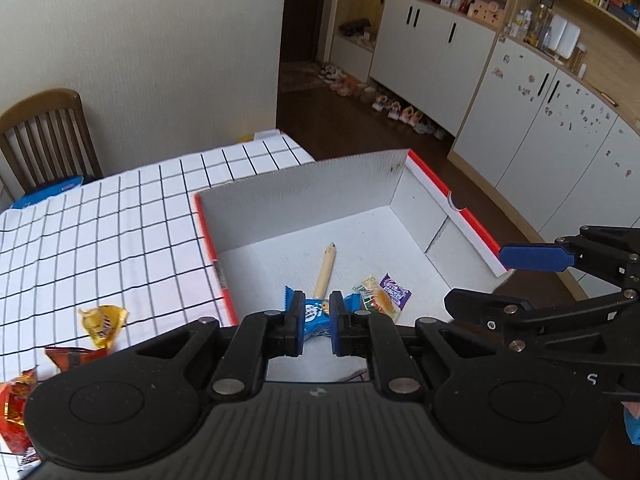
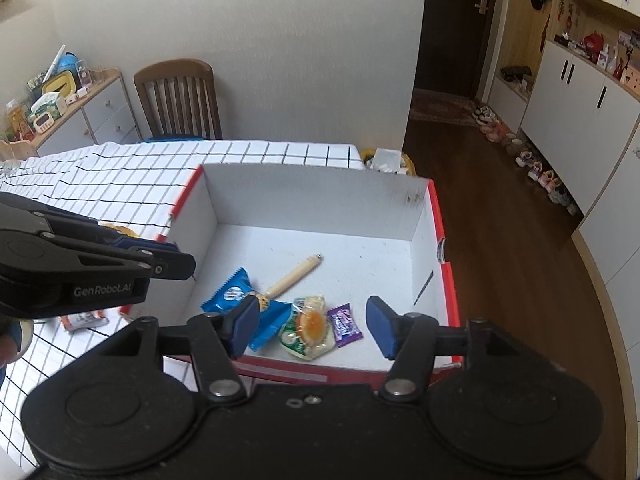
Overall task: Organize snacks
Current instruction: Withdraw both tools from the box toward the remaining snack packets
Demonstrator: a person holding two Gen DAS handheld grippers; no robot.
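Your left gripper (image 1: 316, 322) is clenched and holds nothing. Your right gripper (image 2: 312, 328) is released, with nothing between its pads. Both hang above the white red-edged cardboard box (image 2: 304, 200), likely because deposits are finished. Inside, at 6 o'clock, lie 3 snacks: a blue foil packet (image 2: 236, 294), a clear orange-centred packet (image 2: 310, 326) and a purple wrapped candy (image 2: 344, 325). A yellow foil snack (image 1: 102, 322) waits at 9 o'clock on the checked tablecloth (image 1: 120, 216).

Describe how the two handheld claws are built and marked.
Both are matte black plastic: the left claw and right claw have jointed linkage arms with silver rivets, round ribbed housings and blue rectangular finger pads. White "GenRobot.AI" lettering marks the left one's side.
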